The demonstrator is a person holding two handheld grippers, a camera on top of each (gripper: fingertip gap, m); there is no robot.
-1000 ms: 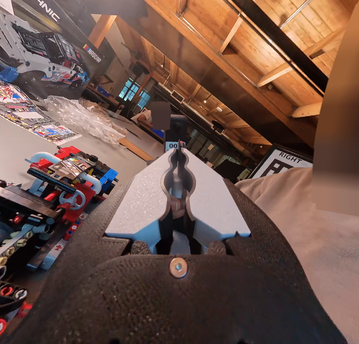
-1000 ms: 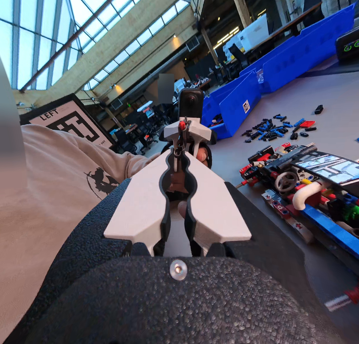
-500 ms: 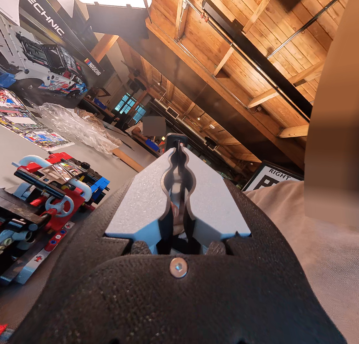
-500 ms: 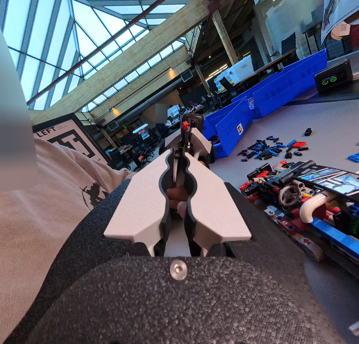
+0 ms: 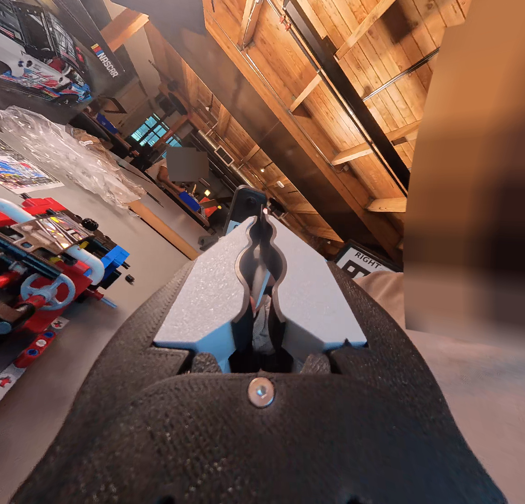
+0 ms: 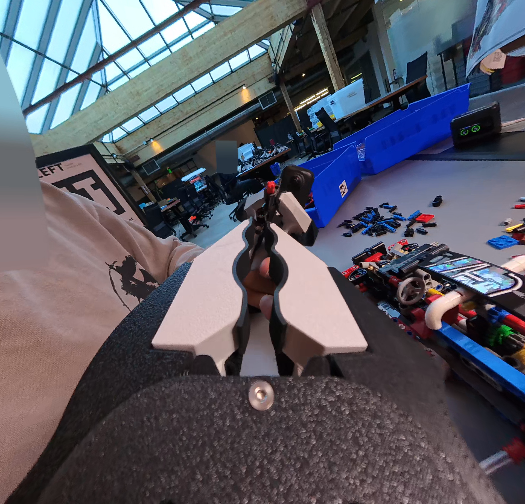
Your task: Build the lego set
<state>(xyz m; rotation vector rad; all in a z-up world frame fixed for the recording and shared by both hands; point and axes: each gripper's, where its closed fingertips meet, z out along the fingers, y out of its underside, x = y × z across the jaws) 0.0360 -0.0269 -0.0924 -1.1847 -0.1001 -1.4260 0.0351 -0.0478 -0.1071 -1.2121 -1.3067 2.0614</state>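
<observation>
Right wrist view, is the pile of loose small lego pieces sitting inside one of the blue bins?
No, the loose black and blue pieces lie scattered on the bare grey table, outside and in front of the blue bins.

Half-built red, blue and black lego car point(image 6: 443, 288) on grey table, loose pieces point(image 6: 377, 224) beyond

The right gripper point(image 6: 260, 226) and left gripper point(image 5: 261, 223) meet tip to tip in mid-air, fingers closed on a small black piece point(image 6: 265, 214), so no passage lies straight ahead of either. To the right claw's right, the half-built car point(image 6: 443, 288) blocks the near table point(image 6: 468, 189); beyond it loose parts point(image 6: 377, 224) clutter the surface, then blue bins point(image 6: 341, 174). Bare table lies between car and parts. To its left, the person's sleeve point(image 6: 85, 248) closes that side.
</observation>
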